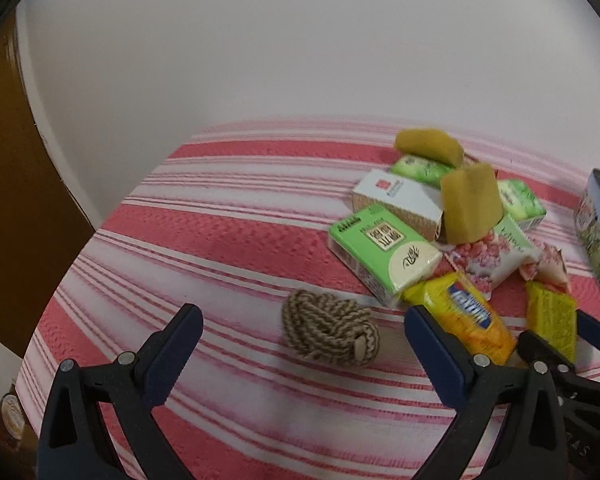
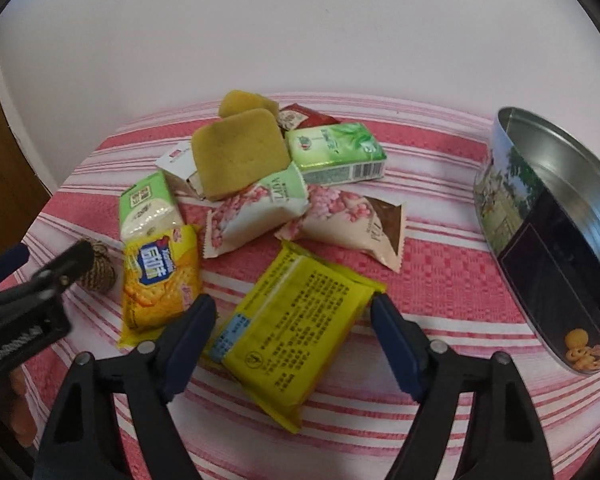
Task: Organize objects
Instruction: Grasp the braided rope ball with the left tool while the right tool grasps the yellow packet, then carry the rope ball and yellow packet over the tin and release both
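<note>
Here, yellow packet (image 2: 296, 336) between right hand-held gripper (image 2: 294, 316) fingers, untouched.

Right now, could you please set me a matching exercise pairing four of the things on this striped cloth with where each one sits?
Things:
1. yellow packet with printed back
2. rope bundle
3. round tin
4. sponge

Places:
A. on top of the pile, leaning on the white box
B. between the fingers of the right hand-held gripper
C. alone at the cloth's right side, empty
D. in front of the open left hand-held gripper

Pairs: 1-B, 2-D, 3-C, 4-A
</note>
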The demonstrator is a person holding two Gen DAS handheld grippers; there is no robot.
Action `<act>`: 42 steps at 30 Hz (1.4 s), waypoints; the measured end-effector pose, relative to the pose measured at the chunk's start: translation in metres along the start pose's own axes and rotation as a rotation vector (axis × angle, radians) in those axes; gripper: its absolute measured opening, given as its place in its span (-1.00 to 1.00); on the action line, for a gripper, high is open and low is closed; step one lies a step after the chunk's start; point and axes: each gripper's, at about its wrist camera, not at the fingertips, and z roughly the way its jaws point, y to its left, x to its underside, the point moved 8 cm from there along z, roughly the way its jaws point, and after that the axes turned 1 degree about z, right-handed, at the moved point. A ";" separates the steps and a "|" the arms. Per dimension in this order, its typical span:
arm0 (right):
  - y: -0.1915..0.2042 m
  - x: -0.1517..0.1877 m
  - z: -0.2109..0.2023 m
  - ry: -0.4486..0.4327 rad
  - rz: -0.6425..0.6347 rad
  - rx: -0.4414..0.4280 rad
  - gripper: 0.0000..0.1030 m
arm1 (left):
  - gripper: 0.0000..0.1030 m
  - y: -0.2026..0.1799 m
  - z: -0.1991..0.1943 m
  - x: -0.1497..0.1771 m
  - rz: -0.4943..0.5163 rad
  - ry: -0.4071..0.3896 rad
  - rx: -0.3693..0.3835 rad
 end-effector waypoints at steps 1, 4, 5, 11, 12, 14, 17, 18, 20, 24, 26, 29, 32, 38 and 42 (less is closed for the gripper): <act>-0.001 0.000 0.000 0.005 -0.004 0.005 0.40 | 0.98 0.000 0.004 0.001 -0.001 0.011 -0.004; -0.003 0.001 -0.001 0.012 -0.065 0.061 0.11 | 0.98 0.006 0.011 0.005 -0.004 0.036 -0.024; -0.004 0.002 -0.002 0.012 -0.078 0.070 0.07 | 0.98 0.009 0.014 0.007 -0.010 0.046 -0.032; -0.010 0.003 -0.007 0.004 -0.066 0.042 -0.03 | 0.85 0.017 0.023 0.016 -0.059 0.097 0.007; -0.010 0.003 -0.008 0.006 -0.062 0.041 -0.03 | 0.78 0.016 0.024 0.016 -0.068 0.098 0.020; -0.011 0.004 -0.011 0.004 -0.057 0.037 -0.04 | 0.61 0.015 0.022 0.016 -0.075 0.094 0.044; -0.012 0.003 -0.009 0.001 -0.050 0.032 -0.04 | 0.22 0.004 0.021 0.014 -0.071 0.079 0.088; -0.013 0.004 -0.011 -0.002 -0.048 0.031 -0.04 | 0.13 0.002 0.019 0.014 -0.059 0.074 0.089; -0.014 0.003 -0.014 -0.018 -0.046 0.032 -0.04 | 0.02 -0.003 0.020 0.012 -0.044 0.067 0.091; -0.015 0.002 -0.023 -0.059 -0.066 0.064 -0.04 | -0.01 -0.003 0.019 0.012 -0.044 0.065 0.073; -0.016 0.001 -0.030 -0.082 -0.065 0.070 -0.04 | -0.01 -0.001 0.017 0.011 -0.059 0.050 0.083; -0.021 -0.003 -0.044 -0.139 -0.052 0.078 -0.04 | -0.01 -0.001 0.001 0.009 -0.088 -0.011 0.150; -0.026 -0.008 -0.063 -0.212 -0.036 0.074 -0.04 | -0.01 -0.001 -0.018 0.006 -0.107 -0.094 0.202; -0.034 -0.012 -0.096 -0.345 -0.009 0.041 -0.04 | -0.01 0.000 -0.061 0.004 -0.118 -0.249 0.264; -0.038 -0.015 -0.110 -0.403 0.007 0.005 -0.04 | -0.01 -0.010 -0.080 -0.003 -0.099 -0.294 0.252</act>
